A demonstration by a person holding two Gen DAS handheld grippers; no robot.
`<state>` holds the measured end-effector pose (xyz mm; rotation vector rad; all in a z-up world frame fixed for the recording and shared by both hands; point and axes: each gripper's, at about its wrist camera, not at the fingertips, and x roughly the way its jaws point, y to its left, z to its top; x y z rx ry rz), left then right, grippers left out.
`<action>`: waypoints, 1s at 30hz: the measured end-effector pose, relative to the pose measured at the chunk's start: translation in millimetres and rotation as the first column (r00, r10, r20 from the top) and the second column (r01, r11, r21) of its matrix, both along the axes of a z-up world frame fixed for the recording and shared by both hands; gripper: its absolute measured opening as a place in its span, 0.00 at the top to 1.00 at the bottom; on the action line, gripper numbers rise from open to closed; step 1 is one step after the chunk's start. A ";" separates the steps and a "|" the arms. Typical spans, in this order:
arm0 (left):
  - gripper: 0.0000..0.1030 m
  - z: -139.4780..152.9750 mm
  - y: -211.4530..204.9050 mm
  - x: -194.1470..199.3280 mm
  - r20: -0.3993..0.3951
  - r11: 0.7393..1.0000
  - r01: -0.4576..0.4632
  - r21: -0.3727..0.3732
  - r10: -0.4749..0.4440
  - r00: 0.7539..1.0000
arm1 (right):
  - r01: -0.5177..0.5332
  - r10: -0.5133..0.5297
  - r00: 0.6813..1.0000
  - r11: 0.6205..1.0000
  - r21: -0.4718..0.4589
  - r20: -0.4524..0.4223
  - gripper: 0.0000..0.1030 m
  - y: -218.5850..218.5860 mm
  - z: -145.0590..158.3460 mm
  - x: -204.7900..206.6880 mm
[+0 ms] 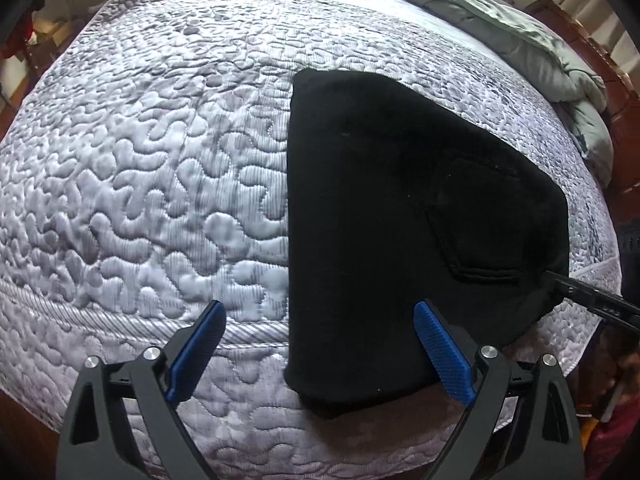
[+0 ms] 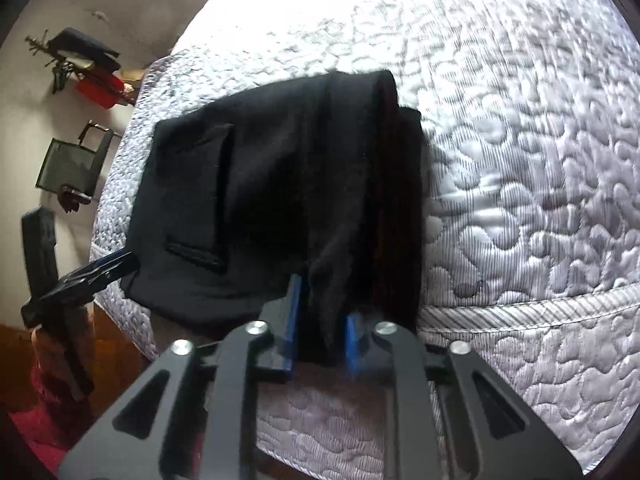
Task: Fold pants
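The black pants (image 1: 400,200) lie folded into a thick block at the mattress corner, with a back pocket (image 1: 480,220) facing up. My left gripper (image 1: 322,316) hovers open and wide over their near left edge, one blue pad above the quilt and the other above the cloth. In the right wrist view the pants (image 2: 248,200) show stacked layers on their right side. My right gripper (image 2: 322,324) is shut on a bunched fold of that near edge. In each view another black gripper finger (image 1: 592,294) (image 2: 96,270) touches the corner by the pocket.
The quilted grey mattress (image 1: 140,180) drops off at a piped edge close in front. A grey-green duvet (image 1: 520,32) is heaped at the far right by brown wooden furniture (image 1: 600,52). Left of the bed stand a clothes rack (image 2: 88,64) and a black mesh chair (image 2: 68,164).
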<state>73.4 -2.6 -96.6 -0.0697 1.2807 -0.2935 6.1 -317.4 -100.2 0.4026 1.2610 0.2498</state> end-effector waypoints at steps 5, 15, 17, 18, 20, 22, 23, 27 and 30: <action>0.08 4.5 10.8 3.3 0.013 1.000 -0.002 0.011 0.002 1.000 | 0.029 -0.026 0.998 0.998 -0.056 0.055 0.40 -10.7 26.8 -13.1; 0.08 13.1 -7.8 -2.6 0.047 0.998 0.025 0.063 -0.028 0.998 | 0.096 -0.094 0.995 0.990 -0.104 0.028 0.19 -17.6 23.9 -12.6; 0.08 10.3 -17.0 4.4 0.054 0.997 0.028 0.077 -0.032 0.998 | 0.099 -0.097 0.995 0.989 -0.107 0.020 0.19 -17.2 21.5 -9.9; 0.08 9.9 -18.9 5.3 0.059 0.996 0.028 0.088 -0.034 0.998 | 0.099 -0.098 0.995 0.989 -0.107 0.017 0.19 -16.3 20.4 -8.5; 0.07 9.1 -20.6 7.1 0.061 0.995 0.029 0.098 -0.035 0.998 | 0.102 -0.102 0.995 0.989 -0.110 0.009 0.18 -15.0 16.9 -5.6; 0.07 6.8 -21.6 9.0 0.061 0.993 0.026 0.112 -0.032 0.998 | 0.102 -0.103 0.995 0.987 -0.126 0.001 0.18 -13.3 14.6 -2.6; 0.07 5.9 -21.7 8.9 0.059 0.993 0.024 0.120 -0.031 0.998 | 0.102 -0.104 0.995 0.984 -0.149 -0.006 0.18 -12.3 12.4 -0.6; 0.07 -0.4 -25.6 12.8 0.054 0.991 0.024 0.130 -0.031 0.998 | 0.095 -0.101 0.994 0.981 -0.168 -0.027 0.18 -5.7 5.1 4.0; 0.05 -3.4 -27.8 14.3 0.057 0.991 0.021 0.132 -0.029 0.998 | 0.091 -0.101 0.994 0.980 -0.178 -0.050 0.17 -2.7 -3.3 9.5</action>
